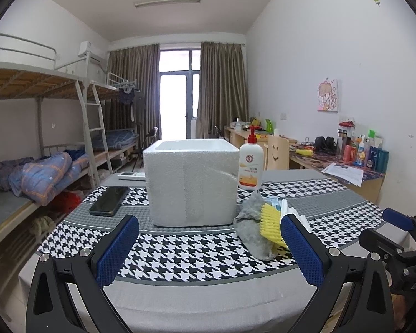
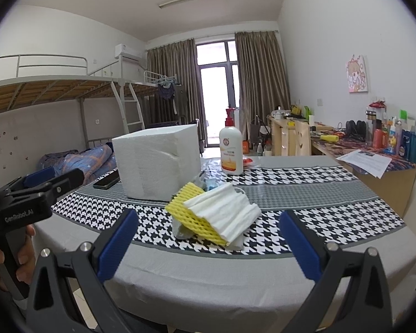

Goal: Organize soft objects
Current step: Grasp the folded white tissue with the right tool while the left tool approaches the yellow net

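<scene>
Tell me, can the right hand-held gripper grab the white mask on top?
Probably yes: the right hand-held gripper is open, and the white mask lies atop the yellow foam net, straight ahead, nothing between.

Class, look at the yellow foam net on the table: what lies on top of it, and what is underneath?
A white pleated mask lies on the yellow foam net. Under it shows a grey cloth; anything else beneath is covered.

the foam box (image 1: 192, 183) hides its own inside; the grey cloth (image 1: 253, 231) lies partly under the yellow foam net (image 1: 271, 223).
</scene>
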The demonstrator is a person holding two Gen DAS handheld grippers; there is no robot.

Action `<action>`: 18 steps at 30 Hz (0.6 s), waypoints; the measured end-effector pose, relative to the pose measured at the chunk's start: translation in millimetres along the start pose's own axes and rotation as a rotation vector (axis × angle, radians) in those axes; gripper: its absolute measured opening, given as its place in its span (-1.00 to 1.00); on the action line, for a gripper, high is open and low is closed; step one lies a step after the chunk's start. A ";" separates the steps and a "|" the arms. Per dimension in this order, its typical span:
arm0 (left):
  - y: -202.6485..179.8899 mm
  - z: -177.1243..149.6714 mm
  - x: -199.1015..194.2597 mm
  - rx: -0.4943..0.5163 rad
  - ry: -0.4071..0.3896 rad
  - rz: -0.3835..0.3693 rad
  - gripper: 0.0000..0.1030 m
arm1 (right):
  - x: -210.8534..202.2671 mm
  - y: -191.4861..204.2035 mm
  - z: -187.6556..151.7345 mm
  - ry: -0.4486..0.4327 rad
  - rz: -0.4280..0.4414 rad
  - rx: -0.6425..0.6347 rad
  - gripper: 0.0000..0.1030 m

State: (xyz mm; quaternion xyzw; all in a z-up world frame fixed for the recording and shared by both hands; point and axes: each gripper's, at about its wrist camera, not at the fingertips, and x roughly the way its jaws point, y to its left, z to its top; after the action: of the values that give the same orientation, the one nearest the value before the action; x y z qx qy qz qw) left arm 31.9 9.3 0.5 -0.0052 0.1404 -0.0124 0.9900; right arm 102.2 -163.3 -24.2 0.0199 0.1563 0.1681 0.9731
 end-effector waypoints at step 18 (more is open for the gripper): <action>-5.8 -2.4 71.1 0.019 0.122 -0.111 0.98 | 75.1 -16.0 1.0 0.163 -0.026 0.020 0.93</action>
State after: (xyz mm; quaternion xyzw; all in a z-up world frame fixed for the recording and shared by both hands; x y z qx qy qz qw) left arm 99.4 1.6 -21.5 -0.0027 0.1999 -0.0689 0.9774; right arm 174.9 -153.3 -47.1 0.0139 0.2371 0.1549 0.9589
